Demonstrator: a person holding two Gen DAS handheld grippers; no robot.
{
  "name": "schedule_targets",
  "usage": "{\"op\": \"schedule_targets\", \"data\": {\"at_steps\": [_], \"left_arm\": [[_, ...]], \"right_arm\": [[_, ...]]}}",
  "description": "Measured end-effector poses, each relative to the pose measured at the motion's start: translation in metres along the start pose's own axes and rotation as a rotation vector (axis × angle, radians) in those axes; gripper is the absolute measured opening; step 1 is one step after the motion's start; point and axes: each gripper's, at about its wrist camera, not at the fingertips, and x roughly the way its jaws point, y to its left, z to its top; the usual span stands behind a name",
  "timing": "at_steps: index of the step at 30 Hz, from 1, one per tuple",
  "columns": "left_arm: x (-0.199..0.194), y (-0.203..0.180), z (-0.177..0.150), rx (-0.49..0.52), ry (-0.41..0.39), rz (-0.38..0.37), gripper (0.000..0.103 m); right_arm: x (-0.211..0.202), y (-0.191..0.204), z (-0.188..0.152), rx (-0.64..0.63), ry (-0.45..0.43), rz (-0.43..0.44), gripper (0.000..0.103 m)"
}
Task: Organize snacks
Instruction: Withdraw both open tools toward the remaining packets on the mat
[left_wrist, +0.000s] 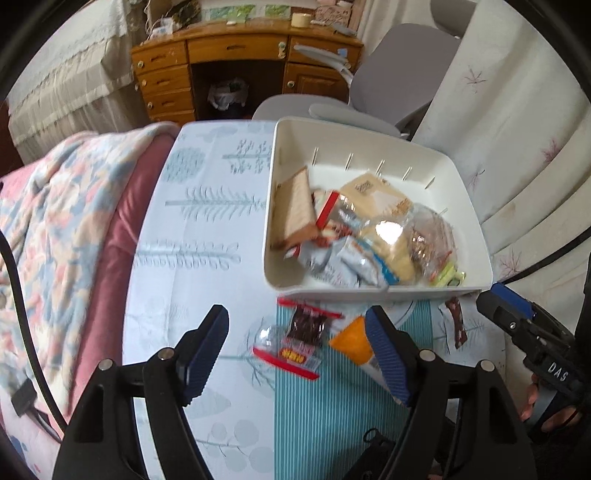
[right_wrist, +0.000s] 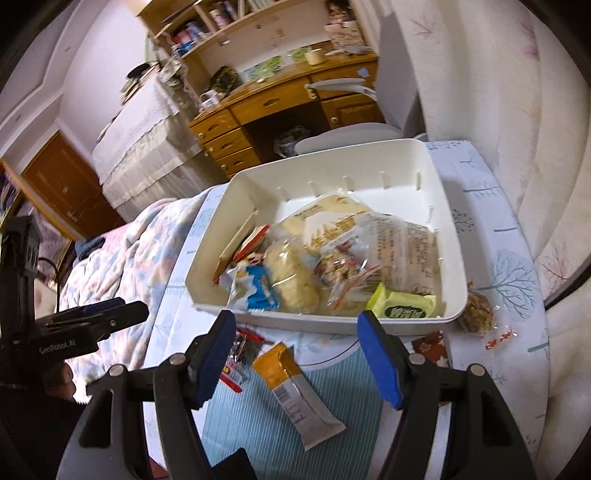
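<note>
A white plastic bin (left_wrist: 373, 293) (right_wrist: 258, 315) sits on the table and holds several snack packs. In front of it lie a clear pack with red edges and dark snacks (left_wrist: 299, 338) (right_wrist: 236, 354) and an orange and silver bar (left_wrist: 352, 341) (right_wrist: 295, 387). My left gripper (left_wrist: 299, 350) is open above the red-edged pack, nothing touching its pads. My right gripper (right_wrist: 297, 356) is open above the orange bar, also holding nothing. A round clear snack pack (right_wrist: 476, 312) lies at the bin's right corner, and a small dark red wrapper (left_wrist: 456, 321) (right_wrist: 432, 347) lies beside it.
The tablecloth (left_wrist: 207, 229) is pale blue with tree prints; a teal striped mat (left_wrist: 332, 417) lies on it. A quilted bed (left_wrist: 55, 229) borders the left side. A grey chair (left_wrist: 399, 74) and a wooden desk (left_wrist: 236, 62) stand behind, a curtain (left_wrist: 517, 129) on the right.
</note>
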Motion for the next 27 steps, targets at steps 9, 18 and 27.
{"op": "schedule_targets", "data": {"at_steps": [9,18,27], "left_arm": [[0.025,0.000,-0.022,0.030,0.092,0.000,0.075],[0.058,-0.004,-0.027,0.097,0.170,-0.026,0.075],[0.096,-0.008,-0.023,0.156,0.210,0.000,0.075]], "right_arm": [[0.017,0.019,-0.030,-0.096,0.040,0.013,0.069],[0.034,0.029,-0.064,-0.184,0.084,-0.053,0.069],[0.058,0.027,-0.088,-0.183,0.147,-0.129,0.069]]}}
